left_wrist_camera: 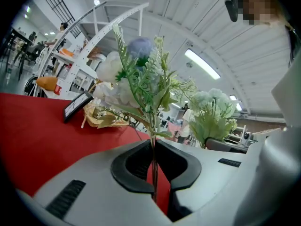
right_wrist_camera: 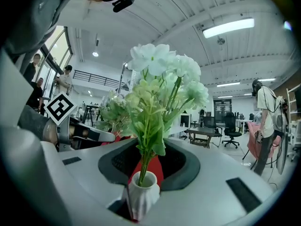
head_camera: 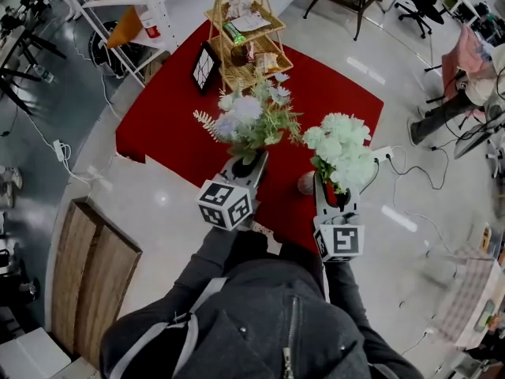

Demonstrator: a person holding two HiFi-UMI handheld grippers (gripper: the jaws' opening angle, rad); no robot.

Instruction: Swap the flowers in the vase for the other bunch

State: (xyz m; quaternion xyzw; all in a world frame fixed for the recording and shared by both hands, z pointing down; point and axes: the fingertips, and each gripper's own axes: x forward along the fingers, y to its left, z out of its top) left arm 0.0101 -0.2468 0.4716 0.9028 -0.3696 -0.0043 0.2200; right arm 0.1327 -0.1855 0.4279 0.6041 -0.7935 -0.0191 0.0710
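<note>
Pinching the mixed bunch point(head_camera: 251, 119) by its stems, left gripper point(left_wrist_camera: 154, 165) holds it clear while right gripper point(head_camera: 331, 189) clasps the flower-filled vase point(right_wrist_camera: 141, 194) upright

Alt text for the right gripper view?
The right gripper holds a small white vase upright between its jaws, with a bunch of white and pale green flowers standing in it. Behind at left, the left gripper carries a second, mixed bunch; office chairs stand beyond.
</note>
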